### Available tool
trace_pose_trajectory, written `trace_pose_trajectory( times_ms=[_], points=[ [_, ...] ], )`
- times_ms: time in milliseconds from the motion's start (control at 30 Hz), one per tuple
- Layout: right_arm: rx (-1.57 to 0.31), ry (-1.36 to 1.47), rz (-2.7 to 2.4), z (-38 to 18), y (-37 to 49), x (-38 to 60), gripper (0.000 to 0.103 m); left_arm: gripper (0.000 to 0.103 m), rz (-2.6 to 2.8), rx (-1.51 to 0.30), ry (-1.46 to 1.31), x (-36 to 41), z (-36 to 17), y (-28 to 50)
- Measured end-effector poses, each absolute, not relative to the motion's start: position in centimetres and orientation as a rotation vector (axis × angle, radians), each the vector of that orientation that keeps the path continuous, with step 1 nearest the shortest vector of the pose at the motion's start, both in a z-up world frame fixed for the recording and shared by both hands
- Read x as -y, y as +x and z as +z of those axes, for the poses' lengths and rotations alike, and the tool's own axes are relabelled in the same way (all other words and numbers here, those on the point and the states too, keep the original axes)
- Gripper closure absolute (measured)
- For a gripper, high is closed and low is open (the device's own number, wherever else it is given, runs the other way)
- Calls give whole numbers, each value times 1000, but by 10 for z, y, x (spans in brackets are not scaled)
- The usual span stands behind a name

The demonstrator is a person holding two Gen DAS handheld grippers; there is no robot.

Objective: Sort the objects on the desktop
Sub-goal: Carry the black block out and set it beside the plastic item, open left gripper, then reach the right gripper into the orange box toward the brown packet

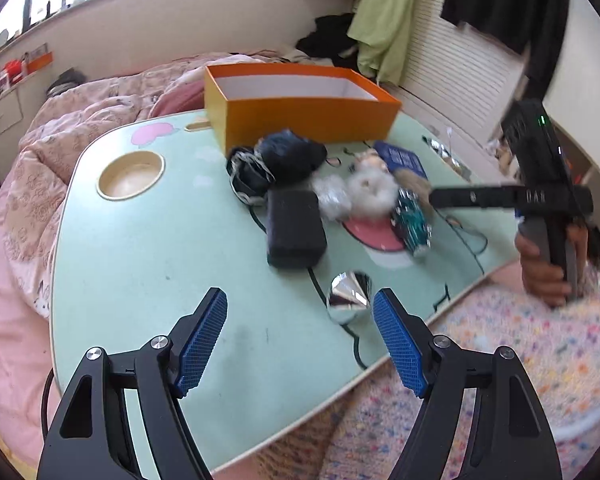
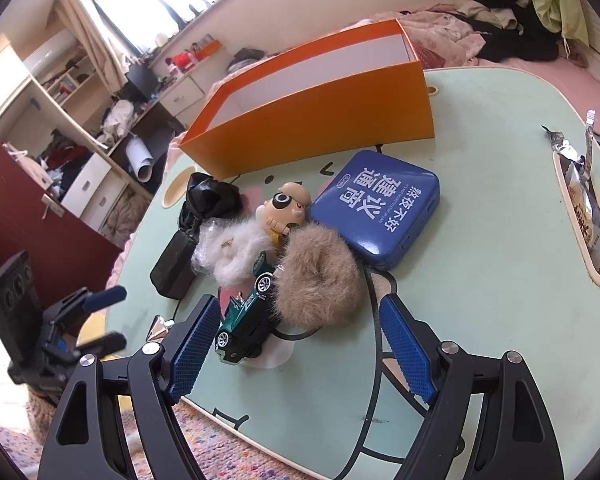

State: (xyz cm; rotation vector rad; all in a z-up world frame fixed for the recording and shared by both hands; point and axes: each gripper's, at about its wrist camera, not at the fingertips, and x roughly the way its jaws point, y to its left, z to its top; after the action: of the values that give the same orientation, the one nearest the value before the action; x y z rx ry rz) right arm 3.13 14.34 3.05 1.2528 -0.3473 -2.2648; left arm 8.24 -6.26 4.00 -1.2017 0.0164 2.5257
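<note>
Left gripper: the left gripper (image 1: 300, 344) hangs with its jaws apart and nothing between them, over a bare patch of the green table (image 1: 148, 272).
Silver cone: a shiny silver cone (image 1: 349, 297) lies on the table just ahead of the left gripper's right finger, clear of the pads.
Right gripper: the right gripper (image 2: 296, 344) is spread wide and empty, tilted down at the pile.
Toy car: a green toy car (image 2: 246, 320) sits just inside the right gripper's left finger, touching a brown fur ring (image 2: 320, 276) that lies straight ahead between the fingers.
Further ahead: a blue tin (image 2: 376, 208), a small figure (image 2: 286, 208), white fluff (image 2: 236, 252) and a black block (image 2: 174, 264); beyond them, the orange box (image 2: 320, 120), which looks empty.
Risk, crowding: closing on the car may also catch the fur ring, since they touch, and drag it along.
Risk, cone: its slick, tapered surface could squirt out of a pinch and roll towards the near edge.
Risk, hands: both grippers work close together; reaching across could knock one into the other.
</note>
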Motion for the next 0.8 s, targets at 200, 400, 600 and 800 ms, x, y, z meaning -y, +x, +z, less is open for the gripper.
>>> trace_pose_trajectory(
  times_ms=[200, 400, 600, 800],
  points=[
    [329, 1250, -2264, 32, 32, -139, 22, 27, 2563, -159, -1205, 44, 23, 74],
    [328, 1249, -2268, 32, 32, -138, 22, 27, 2596, -224, -1182, 27, 11, 47],
    [334, 1243, -2272, 32, 29, -138, 22, 27, 2608, -198, -1142, 23, 19, 43],
    [329, 1243, -2273, 32, 29, -138, 22, 27, 2639, -152, -1163, 32, 22, 63]
  ],
)
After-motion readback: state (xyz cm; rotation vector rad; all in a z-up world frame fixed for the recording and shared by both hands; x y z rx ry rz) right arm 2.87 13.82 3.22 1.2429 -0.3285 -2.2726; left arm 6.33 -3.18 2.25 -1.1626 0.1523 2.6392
